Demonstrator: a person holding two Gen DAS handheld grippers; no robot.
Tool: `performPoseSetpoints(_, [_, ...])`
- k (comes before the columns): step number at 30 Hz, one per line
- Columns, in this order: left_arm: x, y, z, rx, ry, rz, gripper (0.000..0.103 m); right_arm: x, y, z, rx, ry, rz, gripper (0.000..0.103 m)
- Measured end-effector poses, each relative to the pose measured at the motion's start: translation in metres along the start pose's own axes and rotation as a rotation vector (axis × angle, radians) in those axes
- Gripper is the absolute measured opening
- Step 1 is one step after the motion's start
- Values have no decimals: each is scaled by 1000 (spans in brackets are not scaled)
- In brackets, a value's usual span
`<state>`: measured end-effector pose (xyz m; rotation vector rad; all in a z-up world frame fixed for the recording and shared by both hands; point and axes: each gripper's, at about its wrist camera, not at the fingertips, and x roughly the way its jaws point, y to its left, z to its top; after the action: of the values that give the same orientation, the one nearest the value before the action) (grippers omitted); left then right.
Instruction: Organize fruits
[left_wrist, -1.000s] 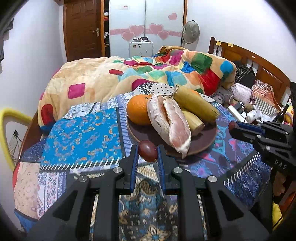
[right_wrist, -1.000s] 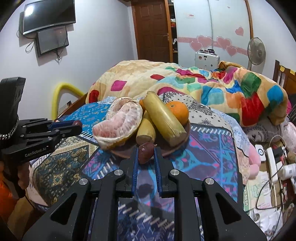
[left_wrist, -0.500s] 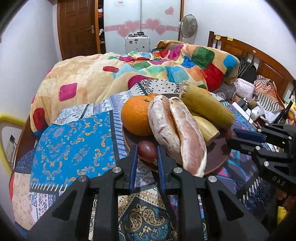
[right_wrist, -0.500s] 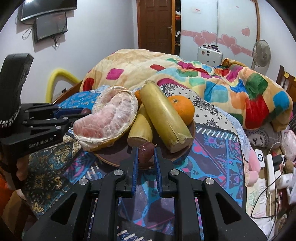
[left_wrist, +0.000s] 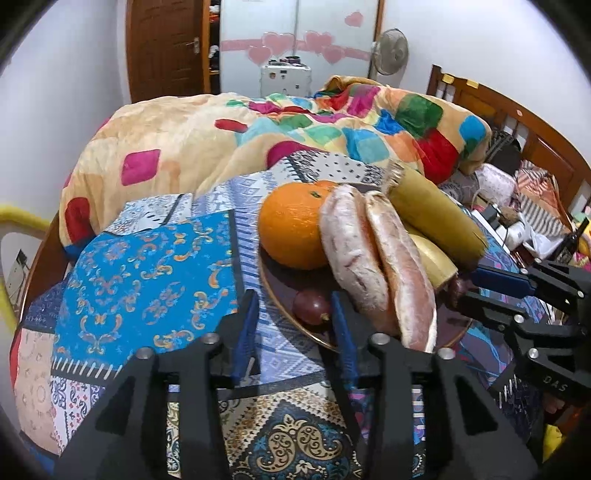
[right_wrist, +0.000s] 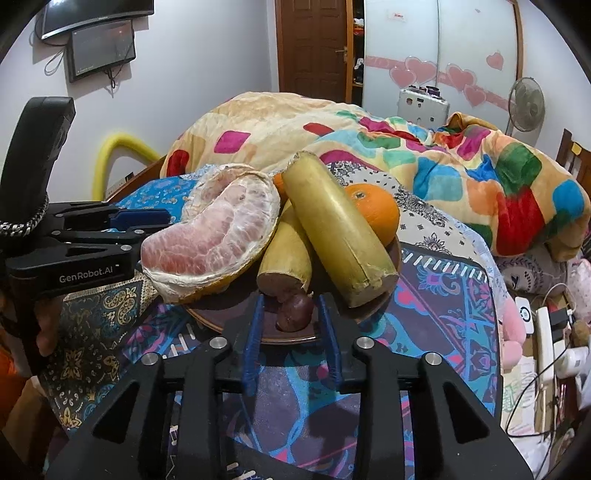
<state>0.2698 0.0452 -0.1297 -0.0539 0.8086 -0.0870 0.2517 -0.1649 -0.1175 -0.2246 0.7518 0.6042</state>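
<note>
The left gripper (left_wrist: 295, 314) has its jaws spread wide. A dark red fruit (left_wrist: 311, 306) lies between them on the plate (left_wrist: 275, 284), nearer the right finger, and touches neither pad as far as the left wrist view shows. The gripper points level across the patterned cloth (left_wrist: 147, 266), with its fingertips straddling the plate's near rim.

The right gripper (right_wrist: 291, 317) is also open, its jaws moderately apart. A second dark fruit (right_wrist: 294, 312) sits between them on the plate (right_wrist: 236, 325), with a gap on each side. This fruit touches the cut end of the short cane piece (right_wrist: 286, 254) just behind it. The gripper comes in low from the plate's opposite side, fingertips over the rim.

On the plate lie an orange (left_wrist: 291, 225), two pomelo wedges (left_wrist: 373, 262) leaning together, and a long cane piece (right_wrist: 332, 229) propped over the short one. In the left wrist view the right gripper (left_wrist: 480, 288) reaches in from the right edge. In the right wrist view the left gripper (right_wrist: 144, 225) shows at the left, beside the pomelo.
</note>
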Motion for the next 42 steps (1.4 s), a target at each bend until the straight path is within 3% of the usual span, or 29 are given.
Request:
performPoseSetpoints(9, [-59,-4,4,-13,-110,19,43,-48,2,7,31,-101,-2,28])
performPoseSetpoints(13, [-112,-20,0,0,-218,39,44,-92,9,11,42,-194,-15,28])
performPoseSetpoints(26, [-282,-67,-42,44,-576,70,68,-237,52,-2,70,-518,-57,29])
performPoseSetpoints(28, [-301,-72,-52,52,-622,79,74,-251,59,-6,73,-558,-73,34])
performPoseSetpoints(30, [-314,-75,-61,52,-655,88,85,-263,67,-11,75,-592,-85,48])
performPoseSetpoints(33, [-329,-79,-73,48,-688,98,96,-277,78,-19,70,-635,-109,60])
performPoseSetpoints(34, [-332,-80,-75,45,-691,99,98,-280,81,-21,69,-648,-121,63])
performPoseSetpoints(36, [-337,-80,-80,38,-698,103,102,-285,86,-26,69,-672,-143,79])
performPoseSetpoints(42, [-342,-84,-89,49,-699,120,102,-290,92,-34,67,-693,-188,91])
